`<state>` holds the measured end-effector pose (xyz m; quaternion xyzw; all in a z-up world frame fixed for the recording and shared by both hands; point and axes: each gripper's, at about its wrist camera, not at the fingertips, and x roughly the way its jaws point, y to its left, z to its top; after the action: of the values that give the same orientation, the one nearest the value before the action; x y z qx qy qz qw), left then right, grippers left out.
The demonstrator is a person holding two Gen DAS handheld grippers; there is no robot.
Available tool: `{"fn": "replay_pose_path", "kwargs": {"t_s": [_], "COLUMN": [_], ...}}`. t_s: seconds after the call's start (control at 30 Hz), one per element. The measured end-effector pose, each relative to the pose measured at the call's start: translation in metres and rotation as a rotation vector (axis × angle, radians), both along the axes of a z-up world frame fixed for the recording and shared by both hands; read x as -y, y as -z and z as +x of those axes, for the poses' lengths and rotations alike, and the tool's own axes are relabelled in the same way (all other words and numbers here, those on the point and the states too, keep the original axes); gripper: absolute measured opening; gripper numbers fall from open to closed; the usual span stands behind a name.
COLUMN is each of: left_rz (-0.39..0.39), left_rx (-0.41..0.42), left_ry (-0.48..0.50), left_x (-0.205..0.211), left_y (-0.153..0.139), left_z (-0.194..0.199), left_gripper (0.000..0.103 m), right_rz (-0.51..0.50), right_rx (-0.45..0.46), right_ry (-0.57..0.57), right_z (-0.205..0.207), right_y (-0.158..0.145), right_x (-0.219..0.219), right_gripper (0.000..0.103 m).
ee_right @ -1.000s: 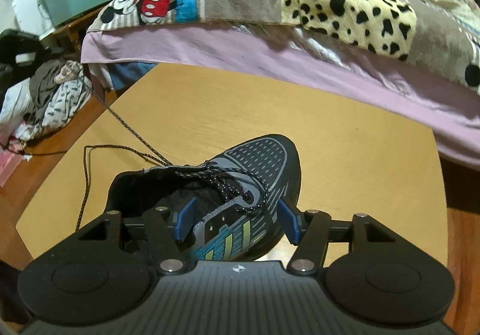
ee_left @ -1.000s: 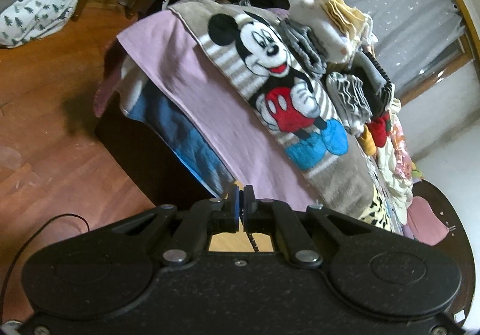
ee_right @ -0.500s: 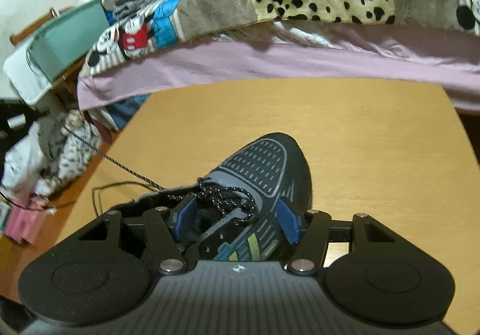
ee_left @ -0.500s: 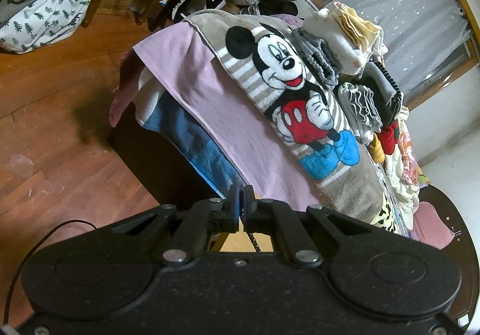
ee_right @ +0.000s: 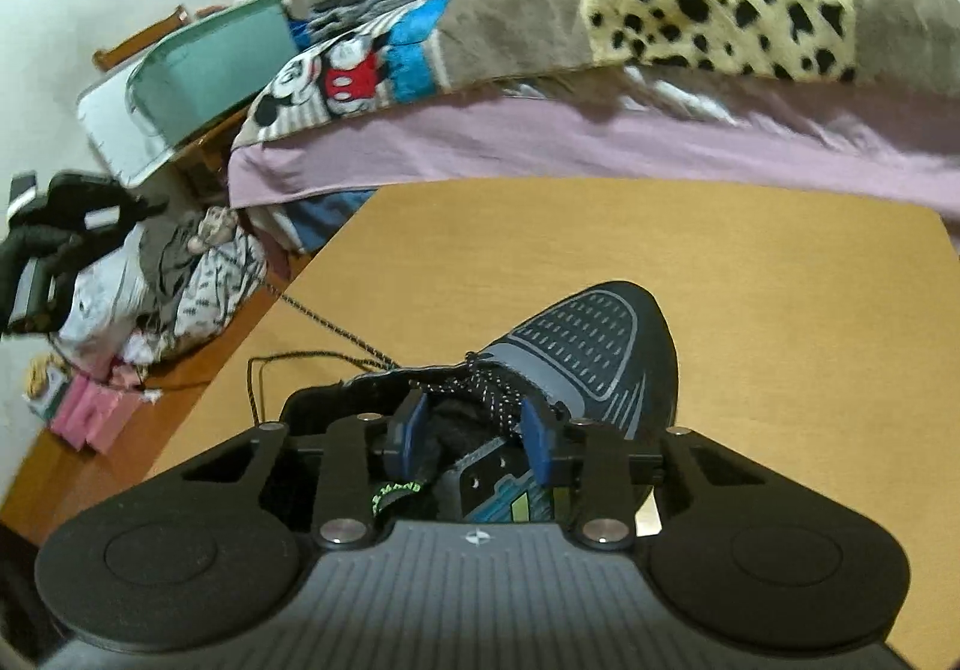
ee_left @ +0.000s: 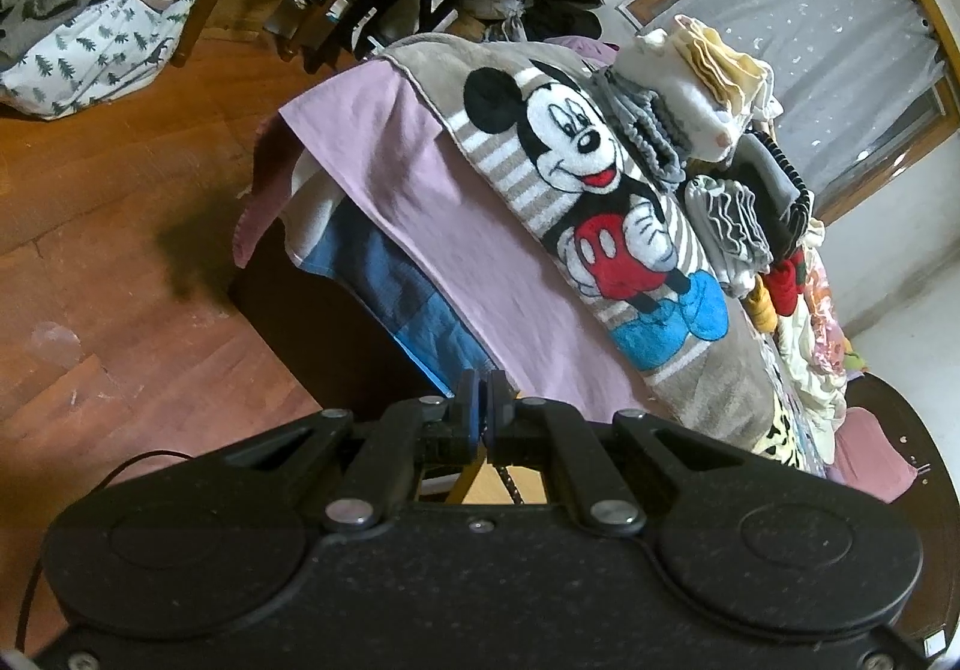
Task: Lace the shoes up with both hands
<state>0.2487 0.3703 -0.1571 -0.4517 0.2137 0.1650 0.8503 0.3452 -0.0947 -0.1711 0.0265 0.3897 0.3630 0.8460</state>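
- My left gripper (ee_left: pixel 480 409) is clenched tight; a speckled black lace (ee_left: pixel 509 481) shows just below its closed jaws, at lower centre of that view, so it seems pinched there.
- My right gripper (ee_right: pixel 477 439) has just been closing; its blue pads (ee_right: pixel 536 439) flank the tongue and crossed laces of the dark grey mesh sneaker (ee_right: pixel 591 346). I cannot tell whether they press yet.
- The sneaker sits on the tan wooden table (ee_right: pixel 780 310), lower centre, toe pointing up-frame.
- The lace runs taut from the eyelets toward the left edge.
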Motion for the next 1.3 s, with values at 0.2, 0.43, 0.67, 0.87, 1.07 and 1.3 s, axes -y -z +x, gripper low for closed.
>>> {"fn": "replay_pose_path", "kwargs": {"t_s": [0.2, 0.43, 0.67, 0.87, 1.07, 1.3], "left_rz": [0.024, 0.035, 0.046, 0.066, 0.213, 0.355], "left_rx": [-0.006, -0.015, -0.017, -0.026, -0.024, 0.069], "left_ry": [-0.010, -0.035, -0.046, -0.045, 0.032, 0.261], "left_x": [-0.004, -0.011, -0.014, -0.011, 0.011, 0.063], "left_y": [-0.001, 0.000, -0.001, -0.004, -0.025, -0.049], "left_z": [-0.004, -0.010, -0.012, -0.011, 0.000, 0.019], "left_gripper": [0.000, 0.000, 0.000, 0.000, 0.000, 0.000], "right_rz": [-0.087, -0.116, -0.124, -0.154, -0.124, -0.061], "right_rx": [0.067, 0.076, 0.076, 0.074, 0.071, 0.036], "right_ry": [-0.025, -0.033, -0.016, -0.019, 0.021, 0.171], "right_z": [-0.007, -0.008, -0.007, -0.008, -0.005, 0.006], "right_y": [-0.004, -0.004, -0.002, 0.000, -0.007, -0.016], "right_x": [-0.012, -0.016, -0.018, -0.020, -0.013, 0.010], "right_gripper": [0.036, 0.037, 0.042, 0.043, 0.043, 0.043]}}
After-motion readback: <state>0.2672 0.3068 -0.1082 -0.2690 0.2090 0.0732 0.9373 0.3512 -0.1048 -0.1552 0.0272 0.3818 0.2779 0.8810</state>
